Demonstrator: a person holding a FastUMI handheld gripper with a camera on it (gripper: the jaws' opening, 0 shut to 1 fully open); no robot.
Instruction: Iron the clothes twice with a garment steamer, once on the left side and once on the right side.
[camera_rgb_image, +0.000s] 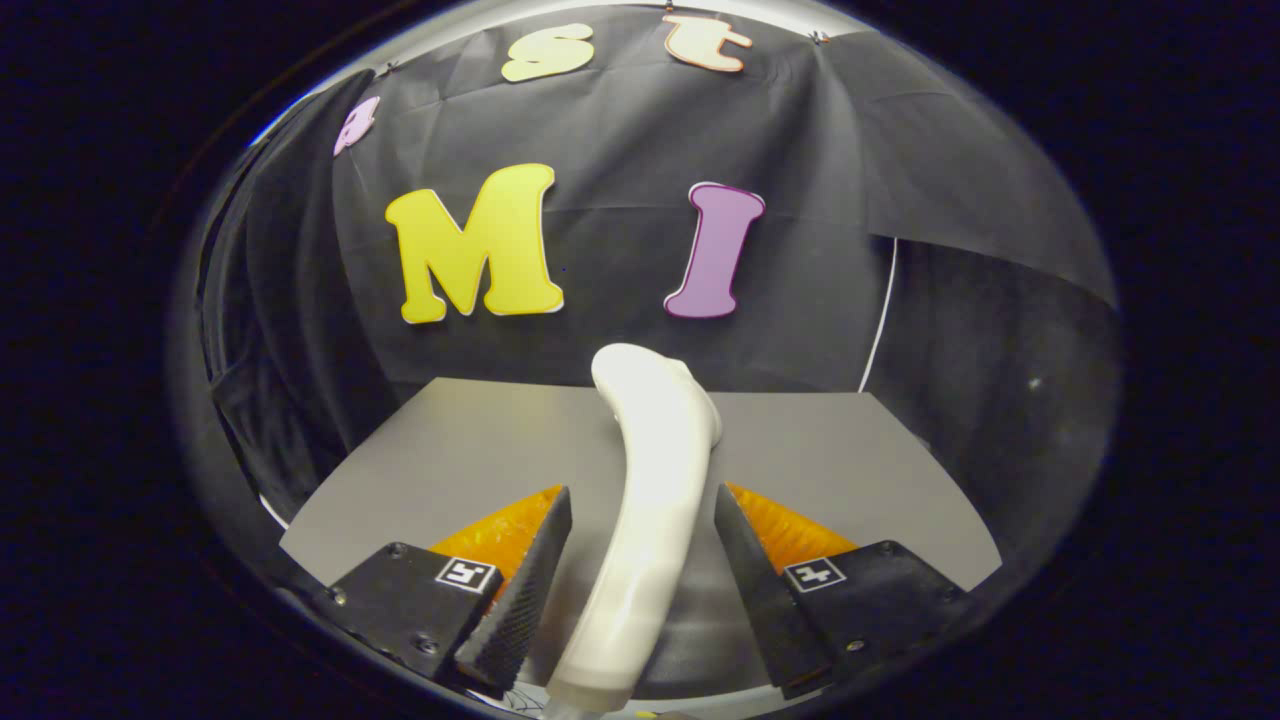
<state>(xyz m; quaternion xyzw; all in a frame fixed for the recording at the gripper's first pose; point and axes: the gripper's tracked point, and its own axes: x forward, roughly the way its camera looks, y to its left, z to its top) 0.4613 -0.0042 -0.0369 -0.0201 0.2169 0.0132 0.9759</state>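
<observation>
My tool (640, 560) straddles the steamer handle (650, 500), fingers apart, not clamped. Closing off-centre could tip it on the bench (480, 440).

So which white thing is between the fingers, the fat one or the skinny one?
The fat curved steamer, standing between the hand-held gripper's open fingers. The skinny white cord hangs far beyond them, against the black cloth.

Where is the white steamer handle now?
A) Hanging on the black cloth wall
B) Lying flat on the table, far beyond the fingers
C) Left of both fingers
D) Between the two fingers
D: the steamer handle rises in the gap of the gripper, a finger on each side, above the grey table.
</observation>
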